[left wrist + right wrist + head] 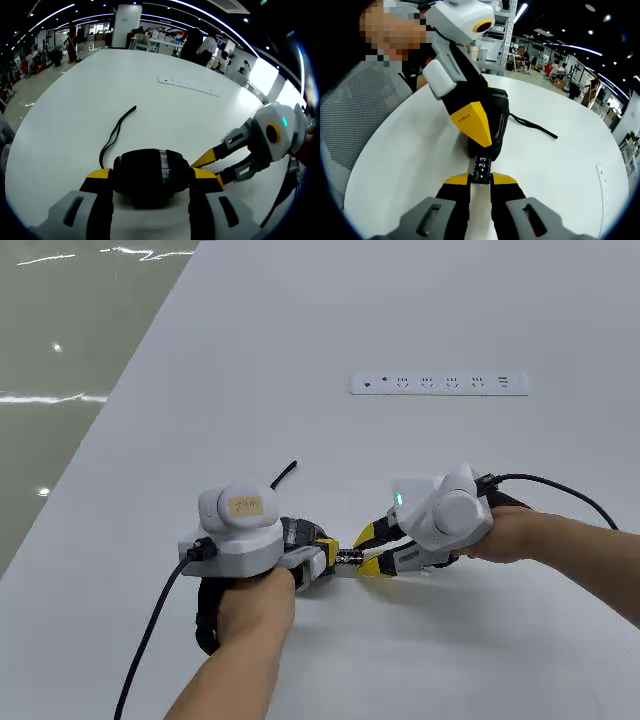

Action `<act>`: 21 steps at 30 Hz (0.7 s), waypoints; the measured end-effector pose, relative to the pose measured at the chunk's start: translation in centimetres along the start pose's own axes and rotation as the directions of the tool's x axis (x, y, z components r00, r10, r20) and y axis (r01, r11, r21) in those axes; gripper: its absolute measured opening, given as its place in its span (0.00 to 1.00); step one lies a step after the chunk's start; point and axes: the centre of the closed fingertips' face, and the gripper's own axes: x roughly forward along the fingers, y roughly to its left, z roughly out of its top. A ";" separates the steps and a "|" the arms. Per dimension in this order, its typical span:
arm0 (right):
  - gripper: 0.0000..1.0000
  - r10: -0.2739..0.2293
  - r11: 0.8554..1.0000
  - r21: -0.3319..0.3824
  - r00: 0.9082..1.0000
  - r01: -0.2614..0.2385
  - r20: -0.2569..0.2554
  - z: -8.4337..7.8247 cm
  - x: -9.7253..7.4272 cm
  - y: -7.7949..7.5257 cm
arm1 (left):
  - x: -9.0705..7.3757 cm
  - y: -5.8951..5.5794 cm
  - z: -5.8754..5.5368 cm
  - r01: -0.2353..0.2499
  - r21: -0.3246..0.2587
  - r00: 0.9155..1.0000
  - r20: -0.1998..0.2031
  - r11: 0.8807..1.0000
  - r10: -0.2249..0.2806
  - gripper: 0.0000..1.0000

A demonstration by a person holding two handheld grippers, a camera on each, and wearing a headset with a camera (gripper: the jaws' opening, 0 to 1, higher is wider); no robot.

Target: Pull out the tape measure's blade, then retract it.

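The tape measure [147,172] lies on the table [300,360], the power strip [439,383] well behind it

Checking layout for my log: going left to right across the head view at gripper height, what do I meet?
The left gripper holding the tape measure → blade → right gripper pinching it → right hand.

Our left gripper [322,554] clamps the case [150,172]. Our right gripper [366,551] pinches the blade [481,170], its tips nearly meeting the left's.

A white table [300,340] with a power strip [438,383] stands on glossy green floor [60,330] under strip lights [522,12].
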 end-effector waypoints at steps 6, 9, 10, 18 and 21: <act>0.15 -0.001 1.000 -0.001 1.000 0.001 0.000 0.3 0.4 -0.1 | -0.1 0.0 0.0 0.002 -0.004 1.000 0.002 1.000 -0.002 0.57; 0.15 -0.003 1.000 -0.005 1.000 0.003 -0.002 0.4 0.5 -0.1 | -0.1 0.0 -0.1 0.002 -0.004 1.000 0.002 1.000 -0.002 0.57; 0.15 -0.004 1.000 -0.005 1.000 0.004 -0.002 0.5 0.5 -0.1 | -0.1 0.0 -0.1 0.002 -0.005 1.000 0.003 1.000 -0.002 0.57; 0.15 -0.005 1.000 -0.008 1.000 0.005 -0.006 0.6 0.7 -0.1 | -0.1 0.0 -0.1 0.002 -0.010 1.000 0.004 1.000 -0.002 0.57; 0.15 -0.003 1.000 -0.009 1.000 0.003 -0.006 0.7 0.8 -0.2 | -0.1 0.0 -0.1 0.002 -0.010 1.000 0.003 1.000 -0.002 0.57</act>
